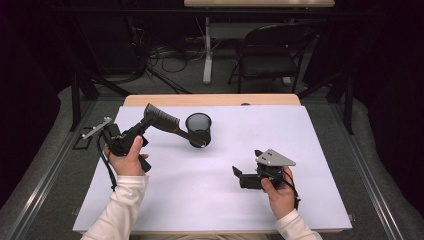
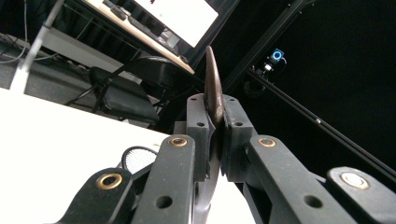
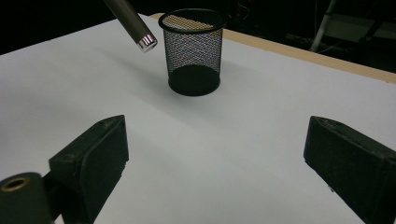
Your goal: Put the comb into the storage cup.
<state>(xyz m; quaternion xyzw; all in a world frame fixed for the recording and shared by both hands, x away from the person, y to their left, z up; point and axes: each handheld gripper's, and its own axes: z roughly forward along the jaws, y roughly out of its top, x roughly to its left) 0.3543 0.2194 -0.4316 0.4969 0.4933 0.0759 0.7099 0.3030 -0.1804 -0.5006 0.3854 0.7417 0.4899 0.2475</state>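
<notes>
My left gripper (image 1: 148,120) is shut on the head end of a dark brush (image 1: 165,120) and holds it off the table at the left. The brush's round handle slopes down to the right, and its silver end cap (image 3: 147,42) hangs beside the rim of a black mesh cup (image 1: 199,129). In the left gripper view the brush (image 2: 214,86) stands edge-on between the closed jaws of that gripper (image 2: 214,109), with the cup's rim (image 2: 139,156) below. My right gripper (image 1: 247,162) rests low at the front right, open and empty, and points at the cup (image 3: 192,51).
A white sheet (image 1: 310,165) covers the table, with a wooden strip (image 1: 215,100) along the far edge. A black folding chair (image 1: 267,55) and floor cables stand beyond it. Metal frame rails run along both sides.
</notes>
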